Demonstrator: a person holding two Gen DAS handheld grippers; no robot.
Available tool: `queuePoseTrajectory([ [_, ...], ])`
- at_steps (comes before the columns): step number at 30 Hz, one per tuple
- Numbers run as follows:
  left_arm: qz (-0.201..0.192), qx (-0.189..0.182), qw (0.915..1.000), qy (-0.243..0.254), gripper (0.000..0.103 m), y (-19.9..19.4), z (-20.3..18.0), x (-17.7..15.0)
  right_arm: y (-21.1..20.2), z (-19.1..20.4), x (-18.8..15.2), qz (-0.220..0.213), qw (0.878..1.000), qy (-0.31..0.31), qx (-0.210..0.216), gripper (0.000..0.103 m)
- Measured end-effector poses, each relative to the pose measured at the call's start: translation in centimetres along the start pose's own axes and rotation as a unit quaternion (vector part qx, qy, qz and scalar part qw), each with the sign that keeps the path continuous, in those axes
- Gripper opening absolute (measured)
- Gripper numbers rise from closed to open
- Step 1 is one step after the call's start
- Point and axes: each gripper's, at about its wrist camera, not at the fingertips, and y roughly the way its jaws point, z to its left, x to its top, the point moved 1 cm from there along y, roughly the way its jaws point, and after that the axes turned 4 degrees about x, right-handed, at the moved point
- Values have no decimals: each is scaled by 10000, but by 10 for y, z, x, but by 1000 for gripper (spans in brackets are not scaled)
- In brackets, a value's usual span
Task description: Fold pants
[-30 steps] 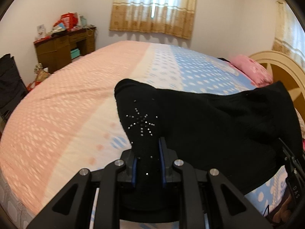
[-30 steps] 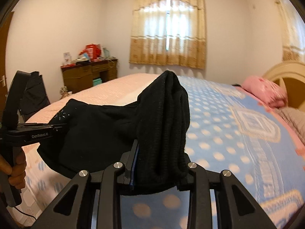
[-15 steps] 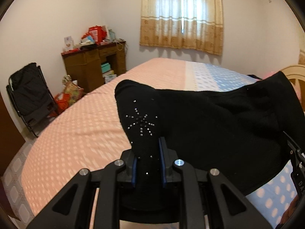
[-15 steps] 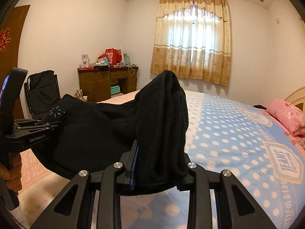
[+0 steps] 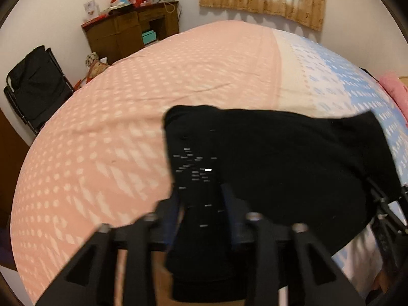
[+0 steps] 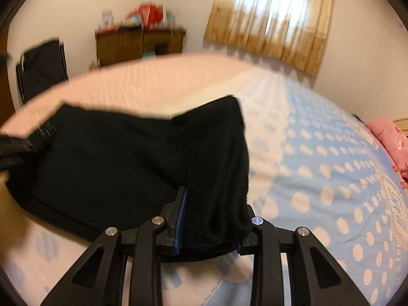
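The black pants (image 5: pixel 280 158) hang stretched between my two grippers above the bed. My left gripper (image 5: pixel 201 193) is shut on the corner with small rhinestones. My right gripper (image 6: pixel 211 201) is shut on a bunched ribbed edge of the pants (image 6: pixel 107 158). The right gripper shows at the right edge of the left wrist view (image 5: pixel 382 204). The left gripper shows at the left edge of the right wrist view (image 6: pixel 15 148). The lower part of the cloth sags toward the bed. Both views are blurred by motion.
The bed (image 5: pixel 127 117) has a pink and blue dotted cover. A pink pillow (image 6: pixel 390 142) lies at the far right. A wooden desk (image 5: pixel 130 30) with clutter and a black folding chair (image 5: pixel 35 84) stand by the left wall. A curtained window (image 6: pixel 270 20) is behind.
Both grippers have tilted down toward the bed with the pants still held. More of the bed cover and less of the wall show now.
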Motion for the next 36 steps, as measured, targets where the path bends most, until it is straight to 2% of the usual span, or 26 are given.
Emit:
queuePoseTrajectory([
  [2, -7, 222, 9997, -79, 83, -6, 14, -1, 1, -5, 2, 80, 9999, 77, 55, 33],
  [3, 13, 219, 9997, -132, 89, -10, 25, -5, 2, -6, 2, 132, 9999, 67, 81, 34],
  [5, 85, 225, 9995, -226, 94, -15, 44, -9, 2, -8, 2, 128, 9998, 48, 107, 40],
  [7, 81, 383, 9984, -414, 97, -21, 60, -13, 2, -15, 2, 152, 9996, 193, 105, 57],
  [9, 94, 954, 9937, -580, 95, -28, 77, -17, 3, -19, 2, 173, 9988, 431, 128, 64],
  [11, 62, 1089, 9917, -675, 95, -33, 83, -19, 0, -28, 2, 149, 9965, 681, 452, 65],
  [13, -17, 986, 9919, -796, 94, -41, 86, -22, -14, -35, 3, 35, 9944, 894, 569, 65],
  [18, -484, 487, 9953, -682, 93, -59, 59, -10, -74, -43, -1, -850, 9871, 1290, 410, 65],
  [19, -518, 385, 9962, -592, 93, -58, 47, -7, -79, -41, 0, -869, 9870, 1301, 376, 62],
  [20, -520, 332, 9968, -514, 93, -57, 39, -4, -83, -37, 0, -851, 9873, 1298, 346, 55],
  [21, -467, 317, 9975, -423, 93, -52, 26, -5, -83, -35, 1, -810, 9873, 1301, 410, 35],
  [22, -396, 321, 9980, -381, 93, -50, 18, -10, -81, -33, 0, -734, 9870, 1320, 546, 26],
  [24, -124, 309, 9988, -358, 93, -37, 6, -16, -70, -27, -4, -522, 9862, 1348, 807, 26],
  [27, 140, 351, 9989, -273, 93, -25, 0, -23, -55, -23, -12, -280, 9881, 1335, 713, 26],
  [30, 137, 231, 9990, -358, 95, -31, 12, -33, -29, -36, -25, 195, 9827, 1660, 794, 26],
  [33, 11, 119, 9984, -545, 94, -50, 37, -39, -26, -42, -36, 63, 9778, 1851, 982, 31],
  [36, -141, 371, 9976, -576, 93, -64, 65, -50, -25, -45, -38, 65, 9767, 1937, 922, 40],
])
